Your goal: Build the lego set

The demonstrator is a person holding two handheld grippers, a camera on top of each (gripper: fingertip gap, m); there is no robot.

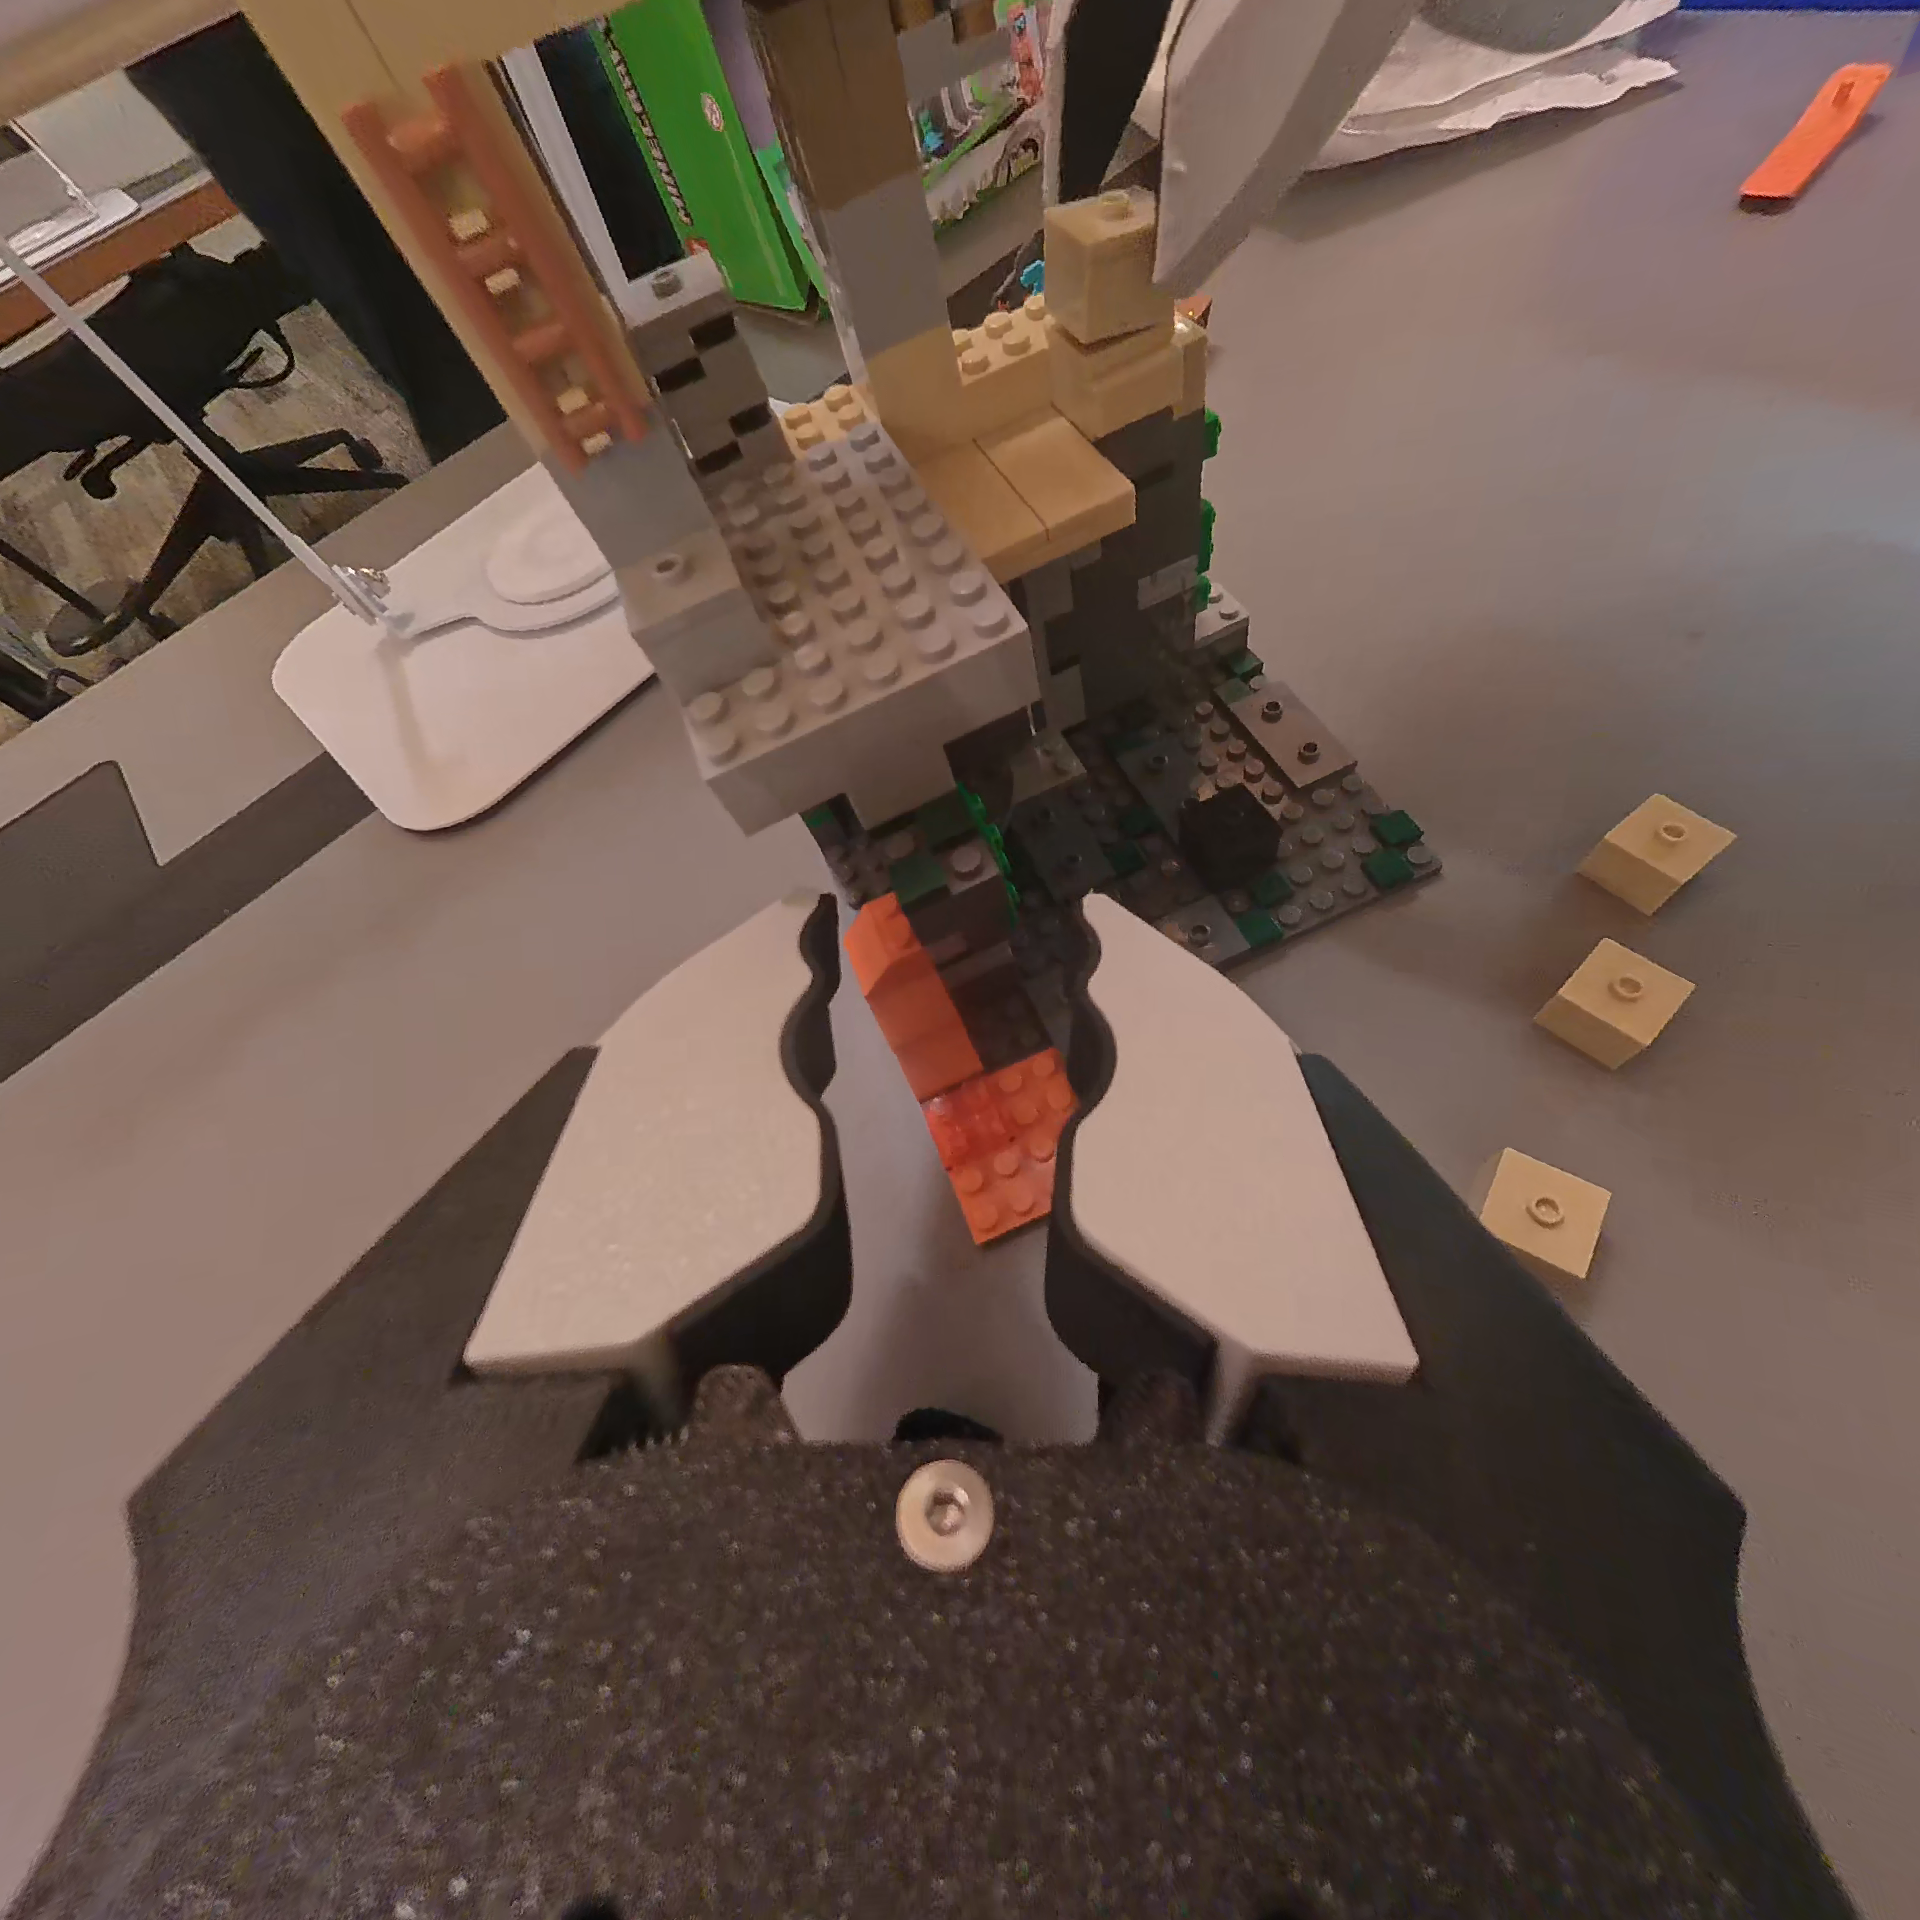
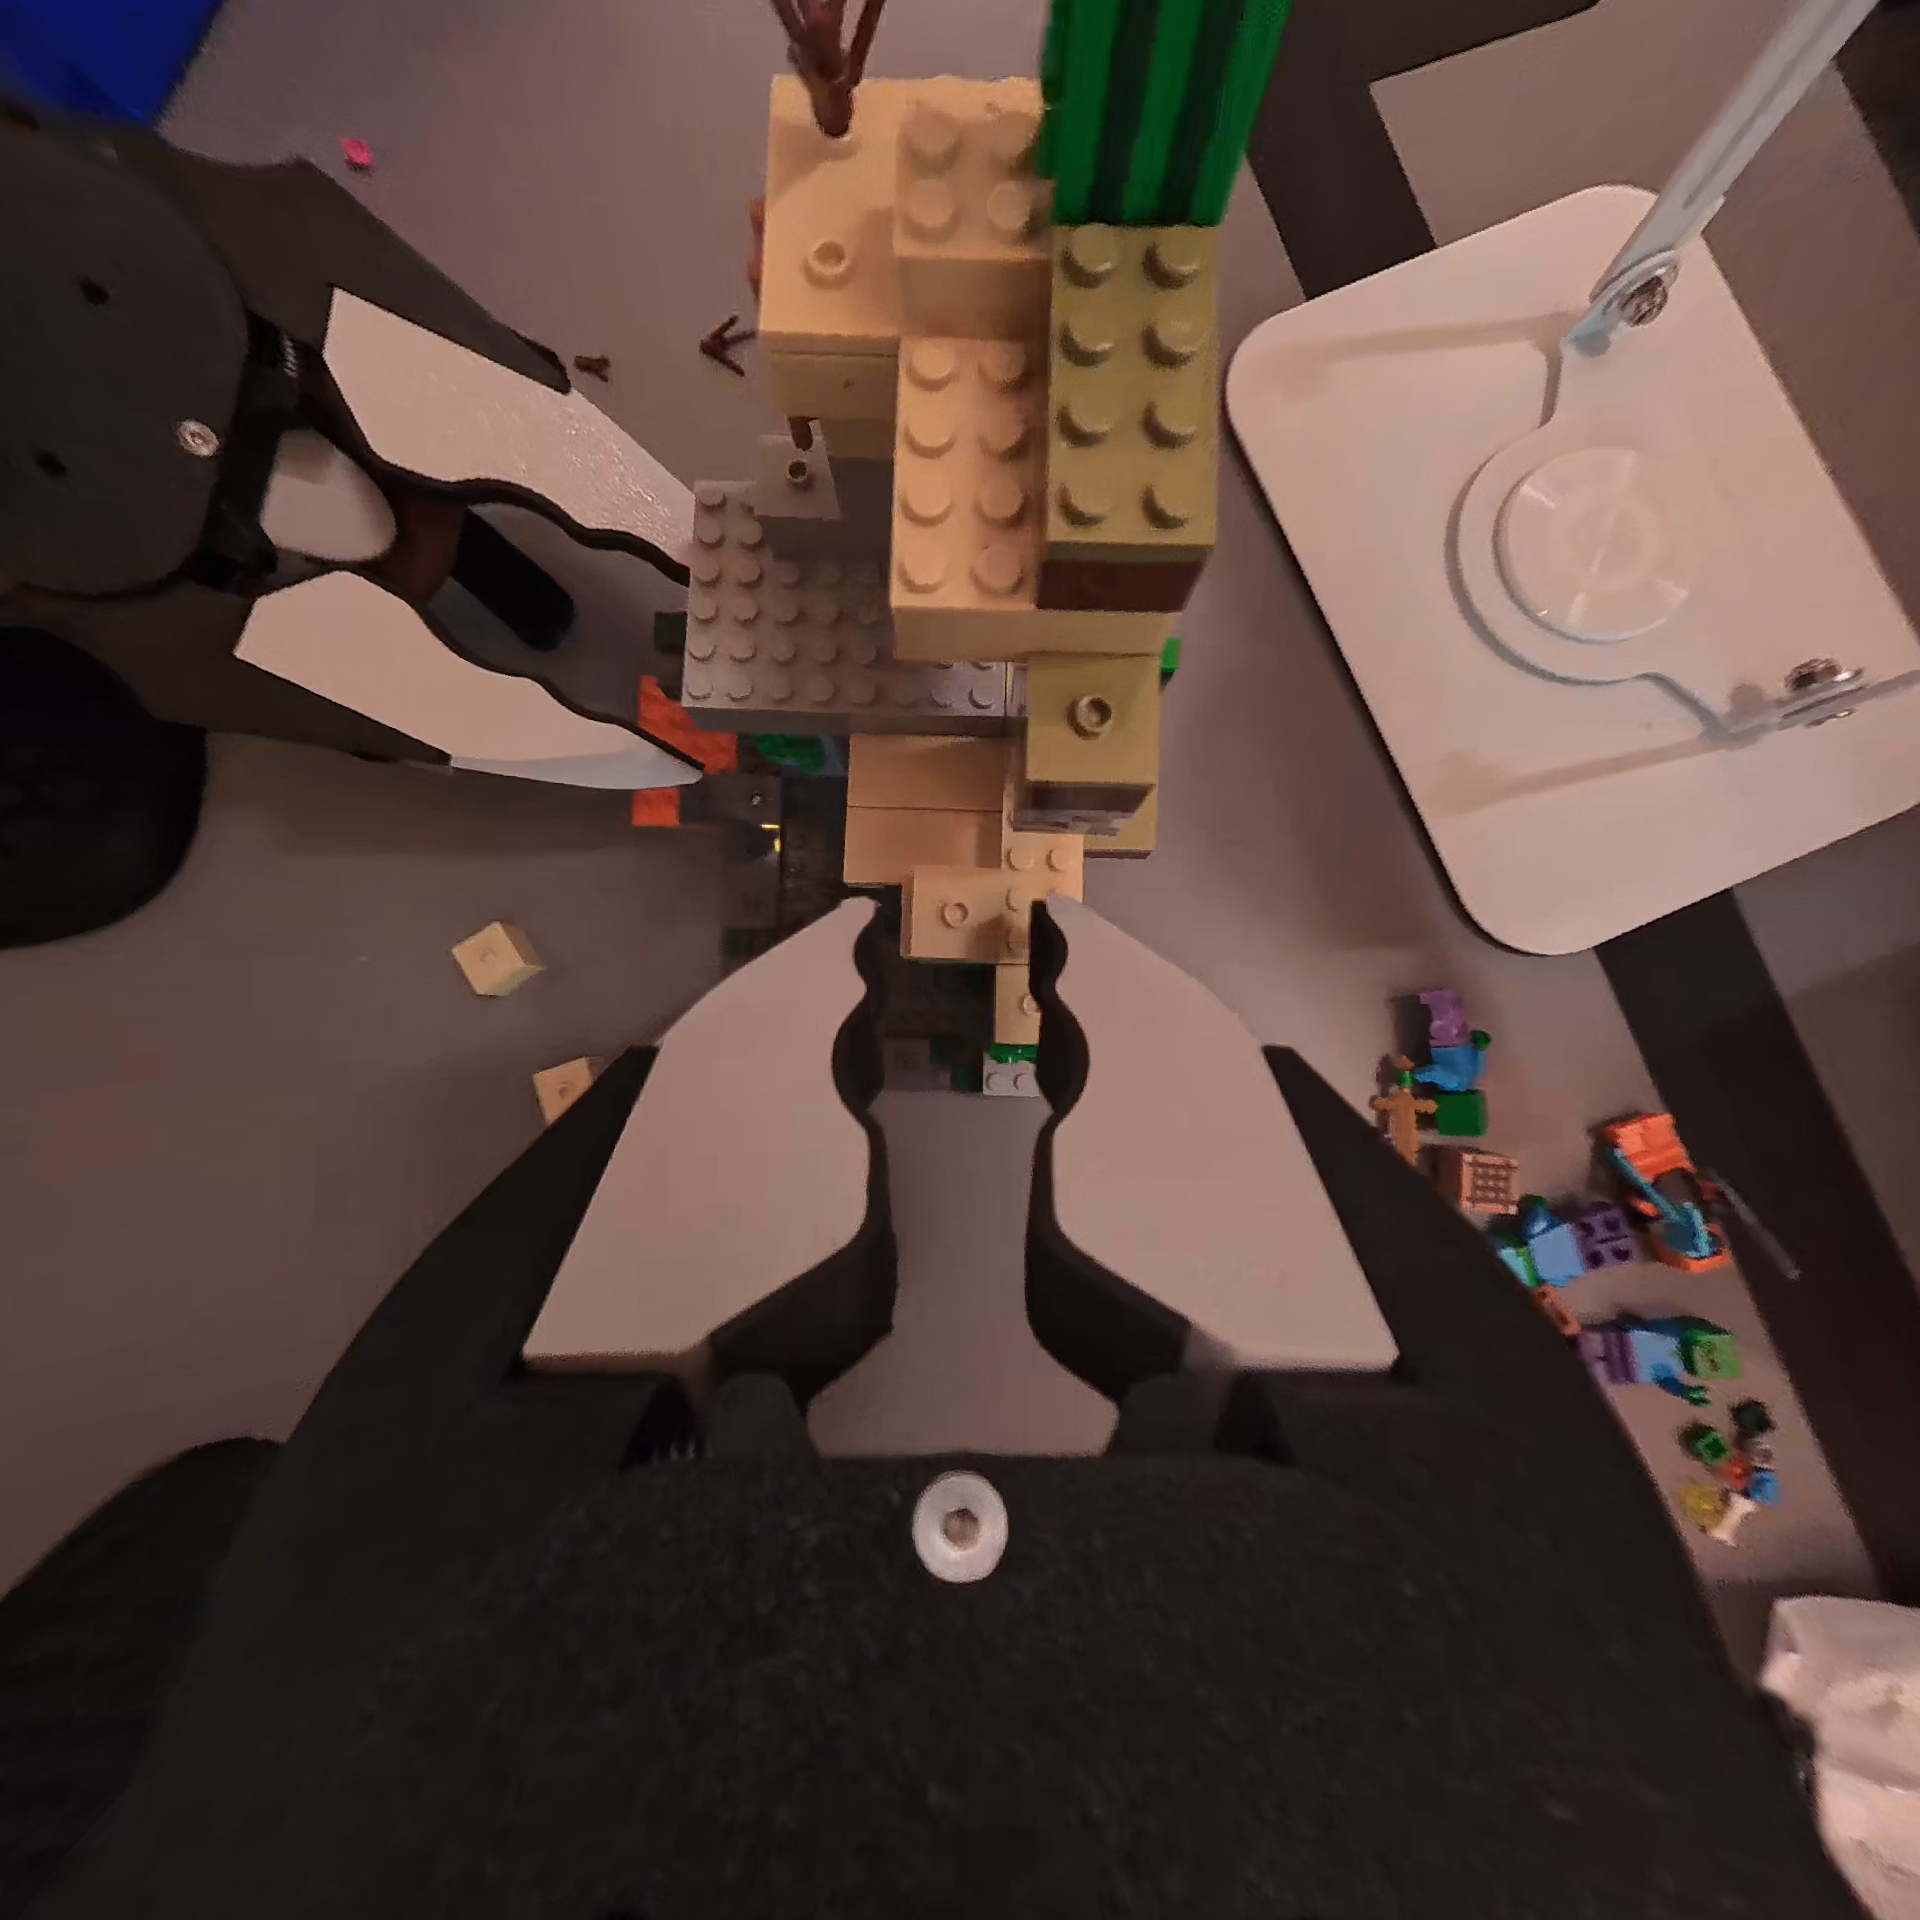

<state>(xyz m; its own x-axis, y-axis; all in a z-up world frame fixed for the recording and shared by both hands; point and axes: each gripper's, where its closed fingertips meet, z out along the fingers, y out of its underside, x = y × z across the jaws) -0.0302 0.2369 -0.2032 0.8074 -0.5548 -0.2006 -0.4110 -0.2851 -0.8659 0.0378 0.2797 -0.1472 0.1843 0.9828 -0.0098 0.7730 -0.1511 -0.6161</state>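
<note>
The lego model [image 1: 862, 623] is a tall build with a grey studded platform, tan blocks, a brown ladder [image 1: 499, 270] and an orange foot [image 1: 997, 1143]. My left gripper [image 1: 956, 925] is closed on the model's lower orange and dark column; it also shows in the right wrist view [image 2: 691, 675] at the model's [image 2: 966, 499] left side. My right gripper [image 2: 956, 909] is above the model, with a small tan brick [image 2: 961, 920] between its fingers. In the left wrist view that tan brick [image 1: 1101, 270] sits tilted on the tan stack at the right gripper's [image 1: 1127, 244] tips.
Three loose tan bricks [image 1: 1616, 1003] lie right of the model. A white lamp base [image 1: 468, 675] stands left of it near the table edge. A green box [image 1: 717, 177], papers [image 1: 1507, 83] and an orange tool [image 1: 1818, 135] lie behind. Minifigures [image 2: 1558, 1247] lie nearby. The brown ladder [image 1: 499, 270] is about equally far from each gripper, around 9 cm.
</note>
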